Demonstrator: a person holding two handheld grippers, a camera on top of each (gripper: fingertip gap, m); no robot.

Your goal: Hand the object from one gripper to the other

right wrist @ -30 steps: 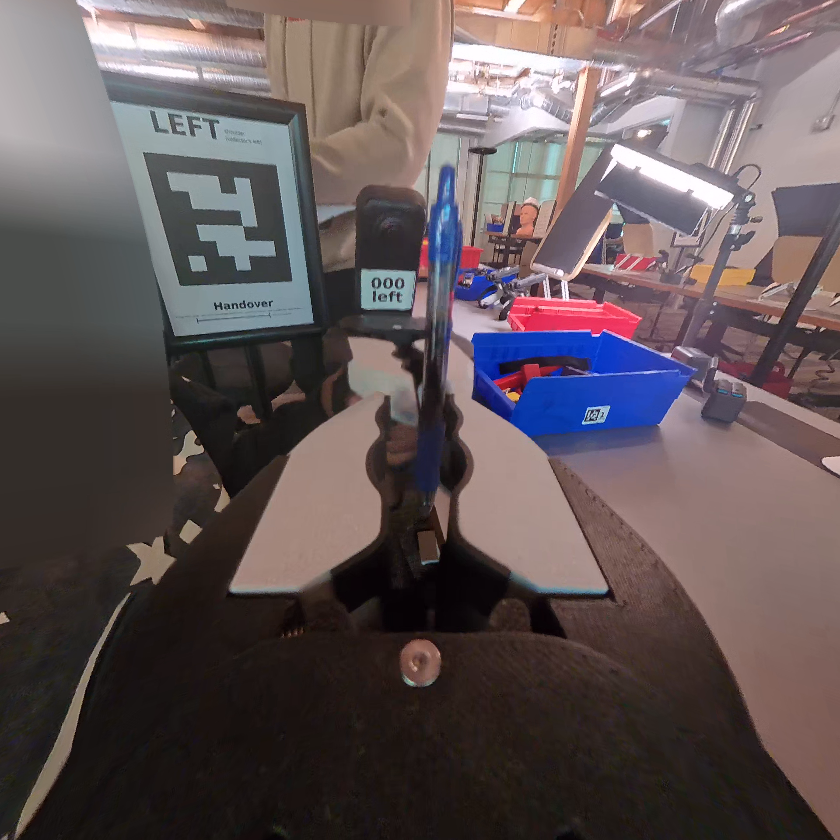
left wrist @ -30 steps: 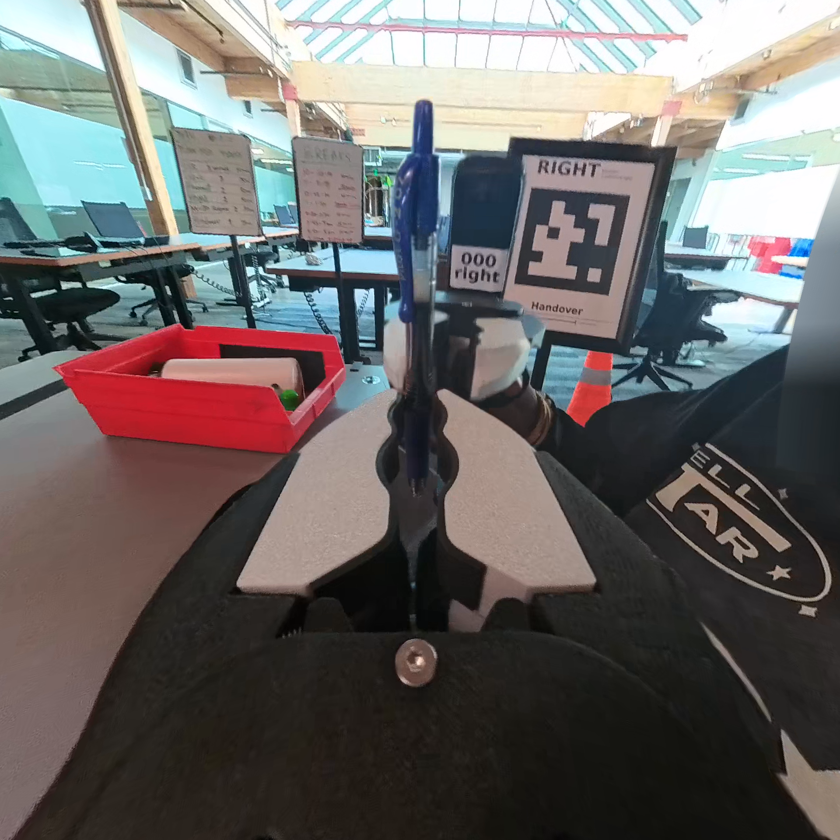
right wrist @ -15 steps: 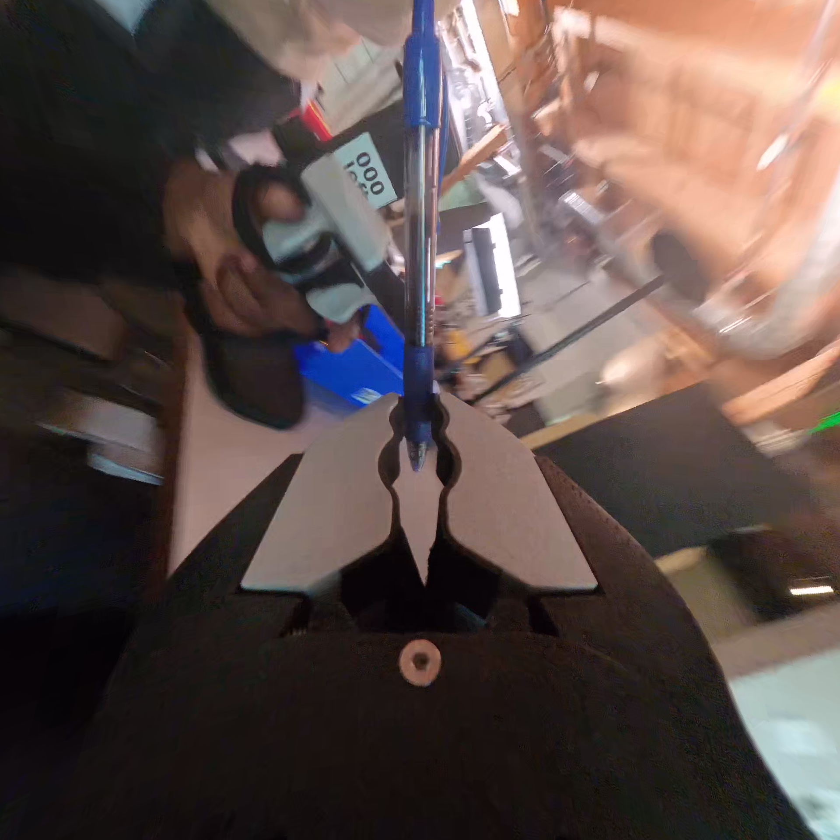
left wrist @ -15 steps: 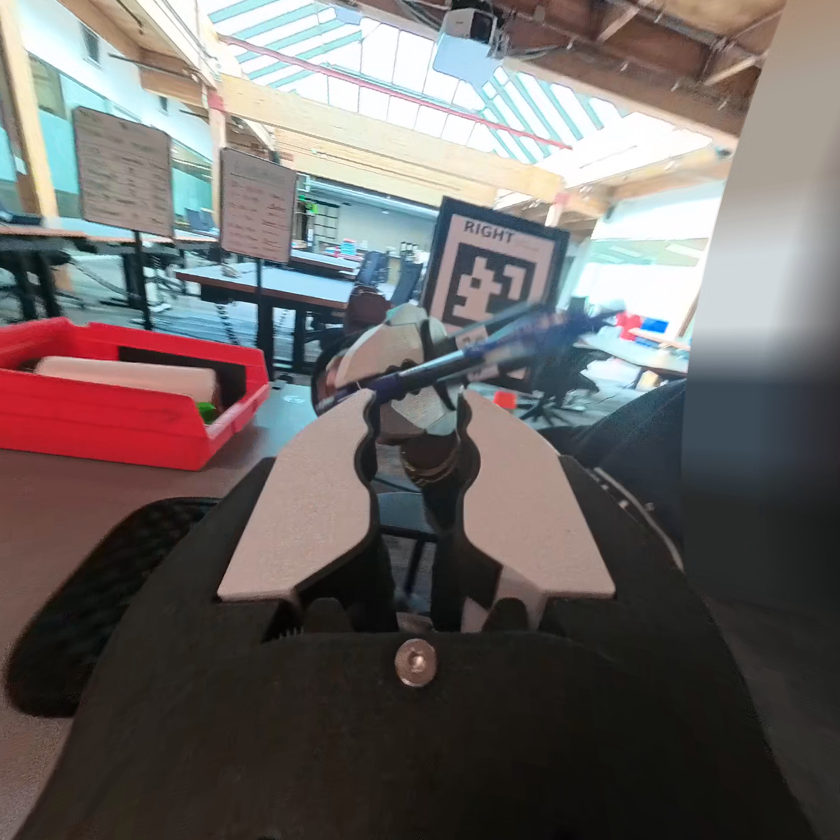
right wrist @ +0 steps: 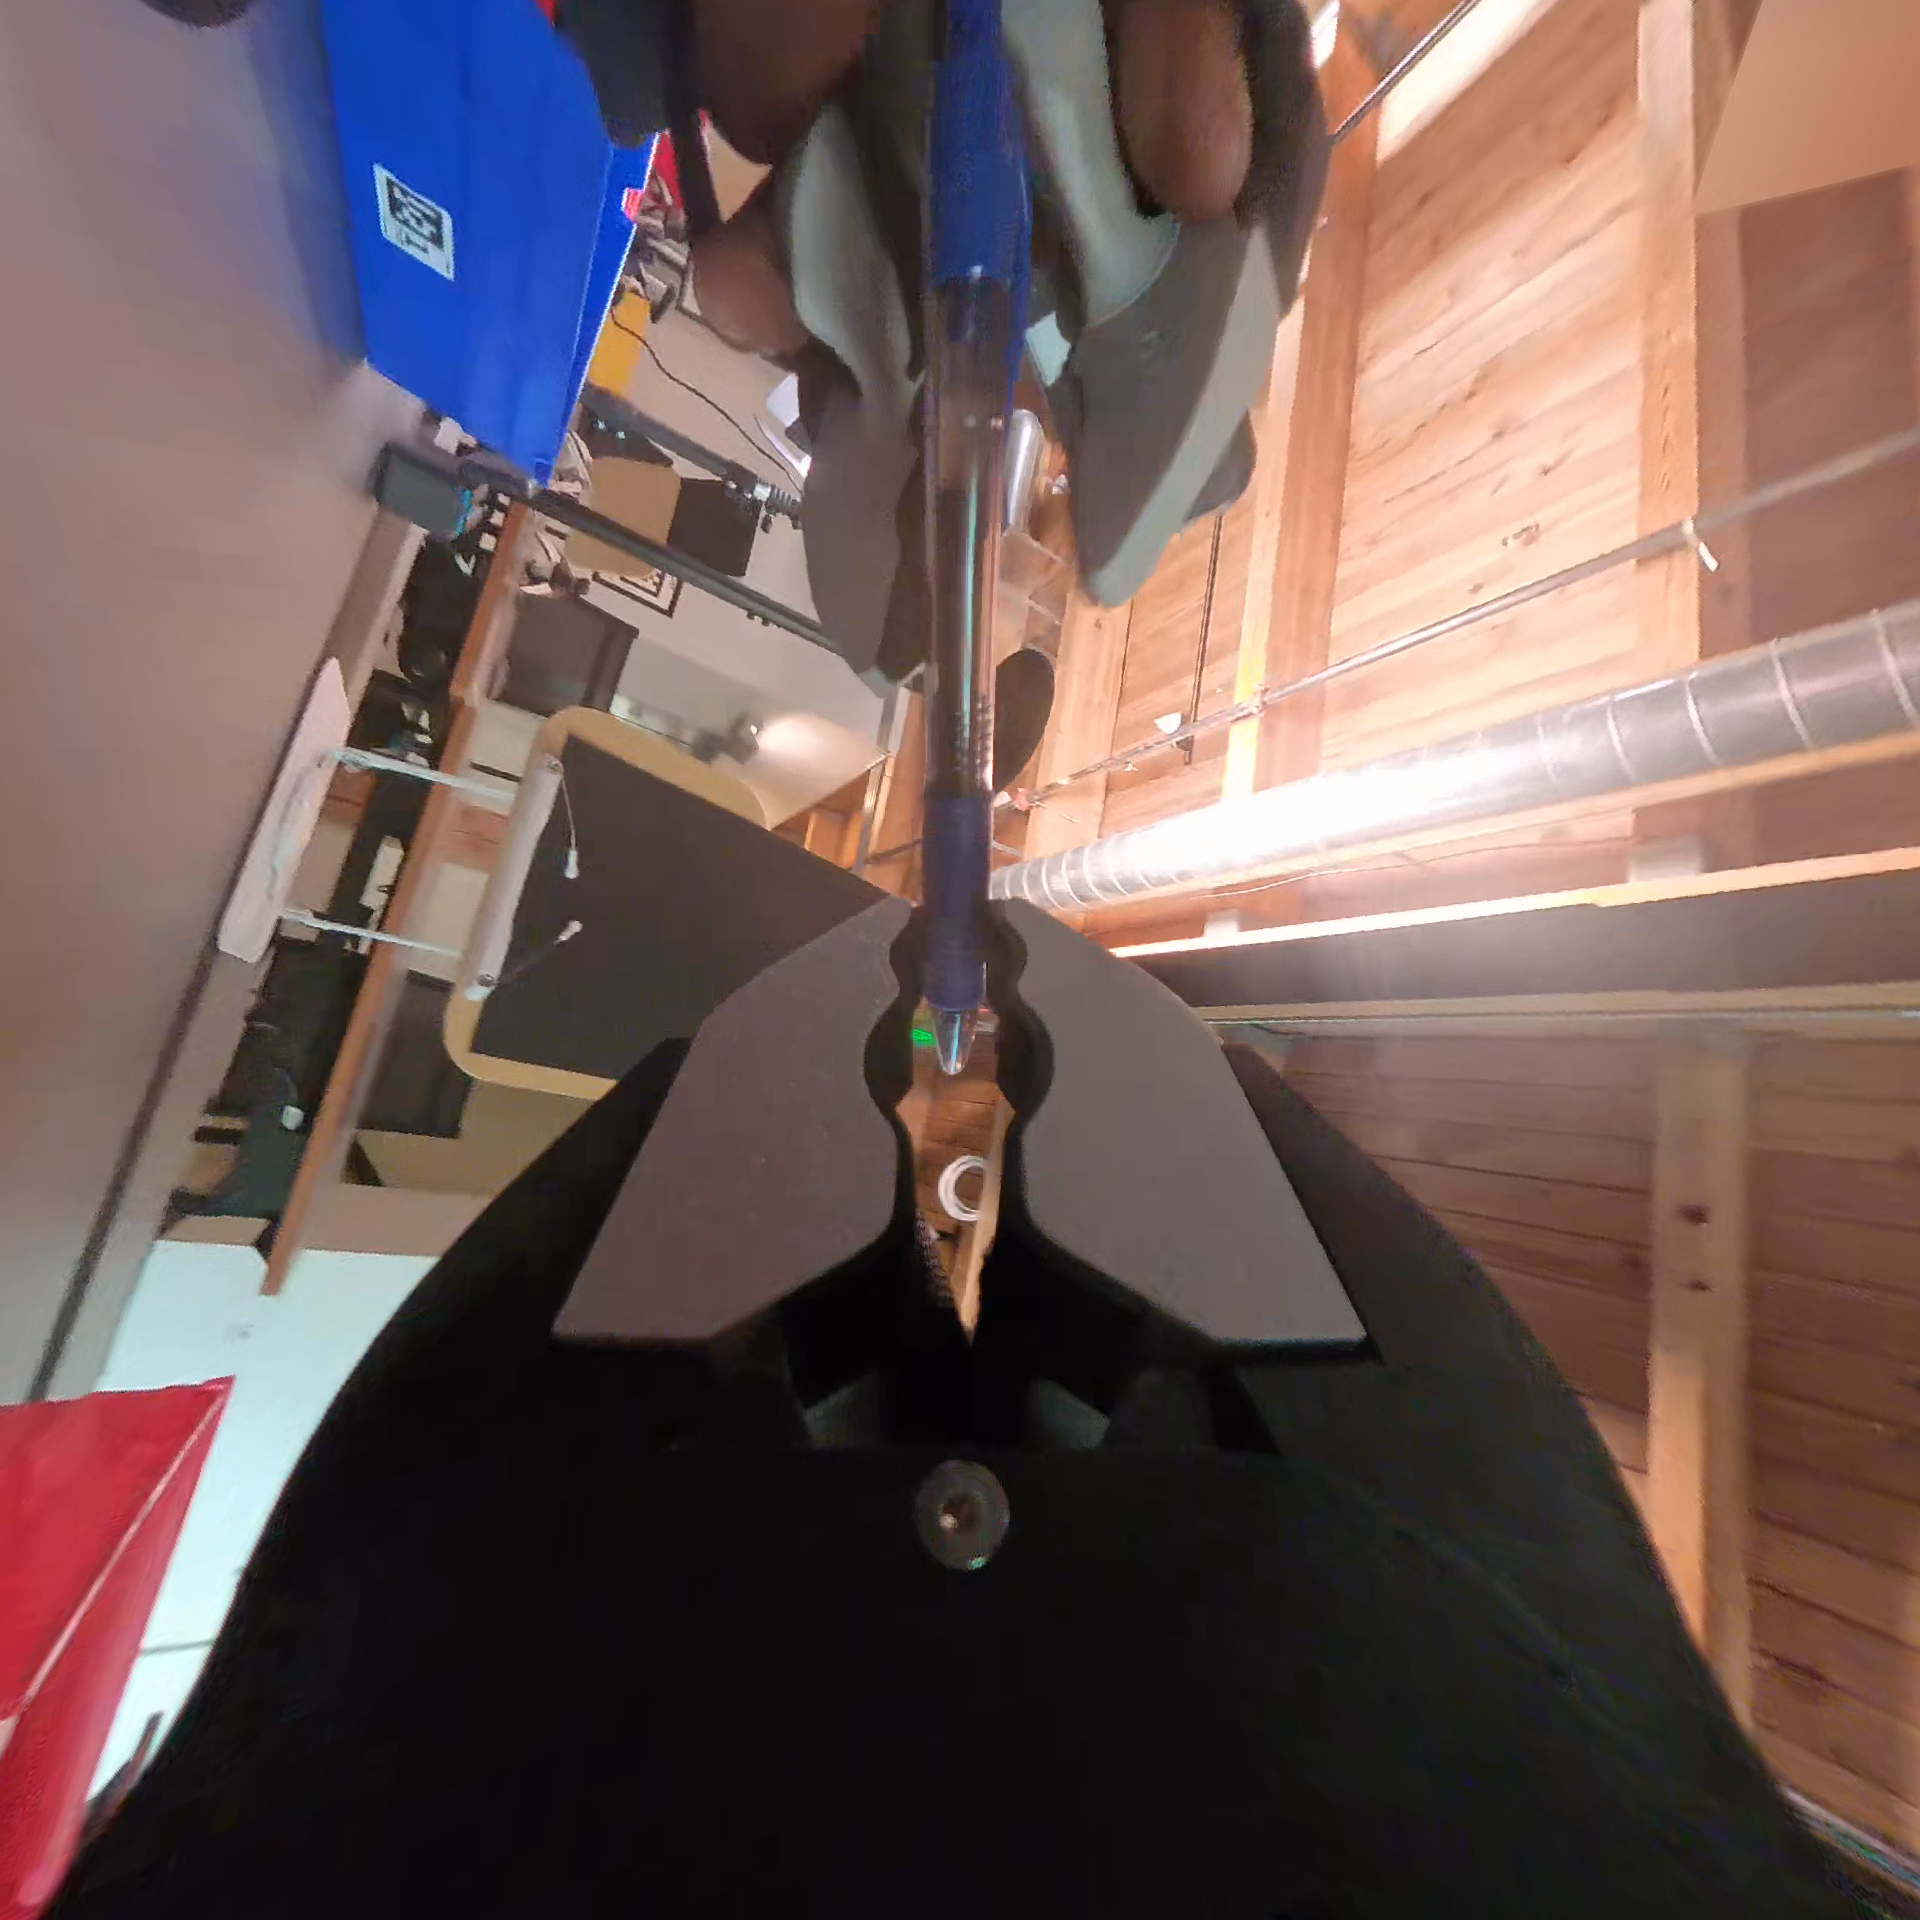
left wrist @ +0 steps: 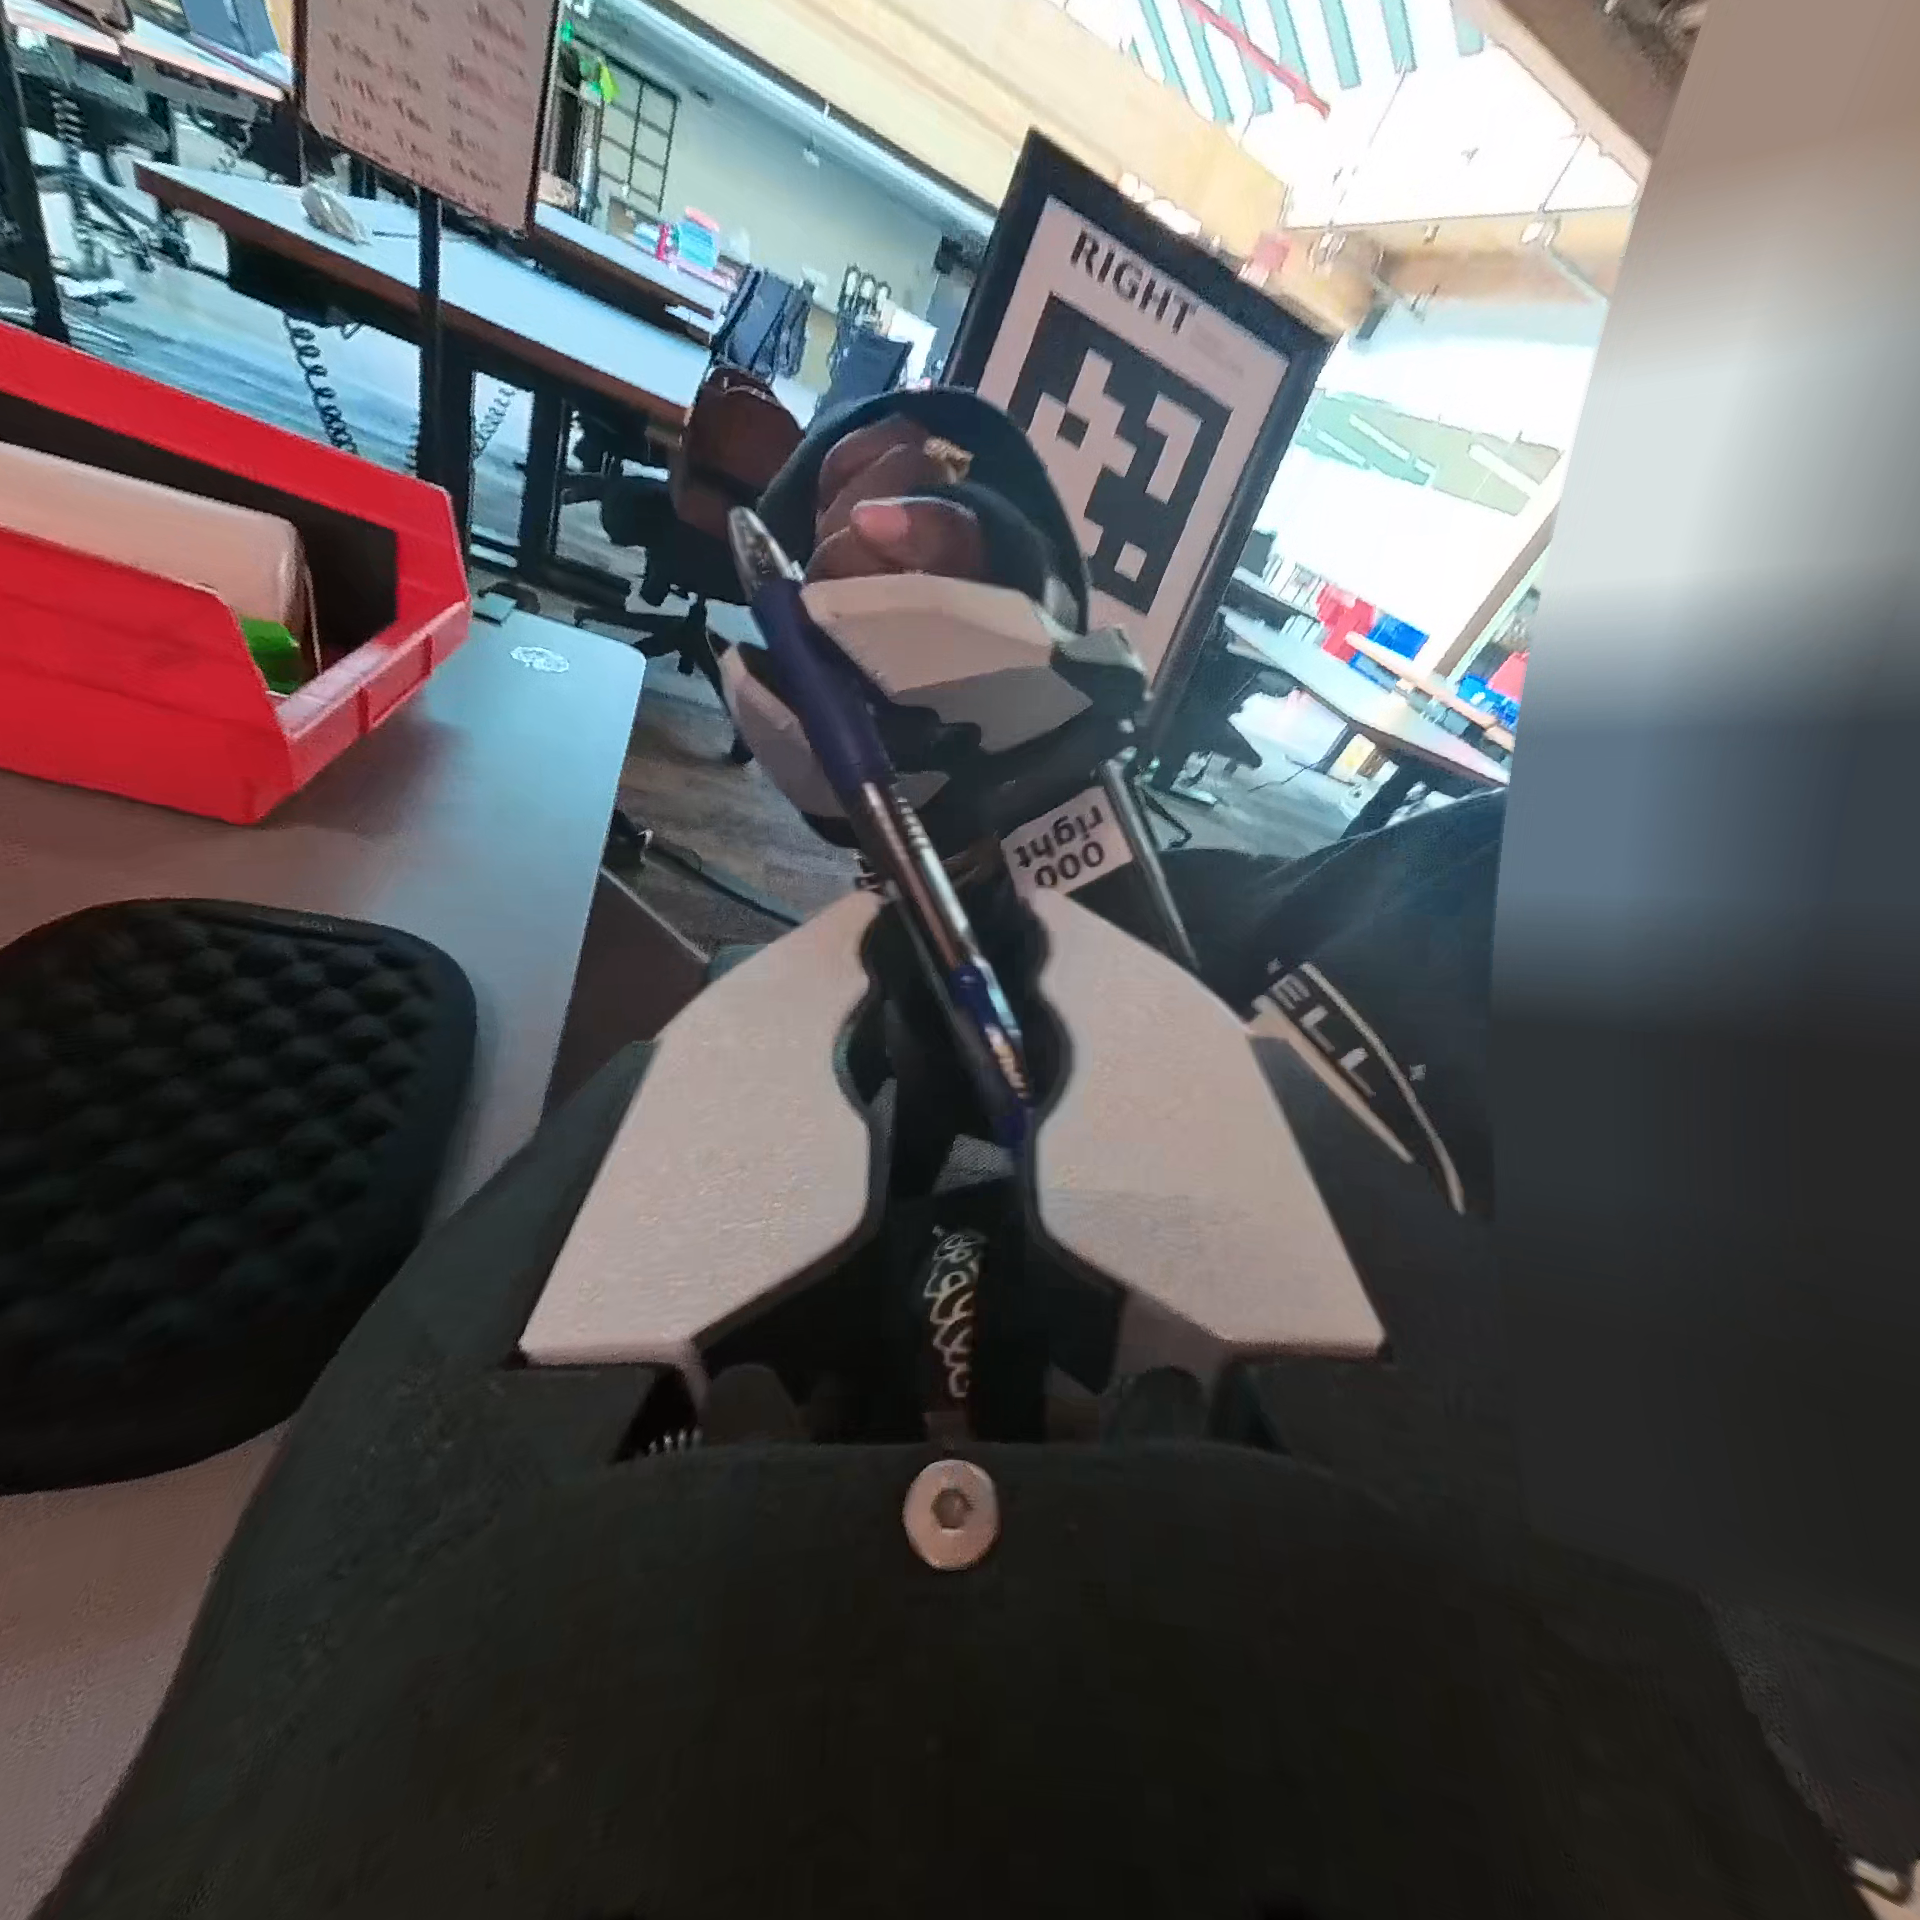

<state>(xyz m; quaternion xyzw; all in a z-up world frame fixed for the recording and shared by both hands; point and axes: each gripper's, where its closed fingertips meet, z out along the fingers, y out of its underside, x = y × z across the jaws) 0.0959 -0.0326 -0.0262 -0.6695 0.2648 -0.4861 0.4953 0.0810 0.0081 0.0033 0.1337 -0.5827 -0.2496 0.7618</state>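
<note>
A blue pen (left wrist: 904,831) with a clear barrel runs between the two grippers above the table edge. My right gripper (right wrist: 956,914) is shut on the pen's (right wrist: 961,520) grip end, with the tip showing just behind its fingertips. In the left wrist view the right gripper (left wrist: 831,686) appears turned upside down, a hand behind it. My left gripper (left wrist: 956,914) is open, and the pen's clip end lies in the gap, close to its right finger. In the right wrist view the left gripper (right wrist: 987,623) flanks the pen's upper part.
A red bin (left wrist: 208,675) holding a white roll stands on the grey table (left wrist: 499,831) at the left, with a black padded mat (left wrist: 208,1143) in front of it. A framed marker board (left wrist: 1143,416) stands behind. A blue bin (right wrist: 468,208) shows in the tilted right wrist view.
The right gripper took the pen out of the left, rolled over with it, and brought the clip end back between the left fingers. The left gripper opened and stays open.
</note>
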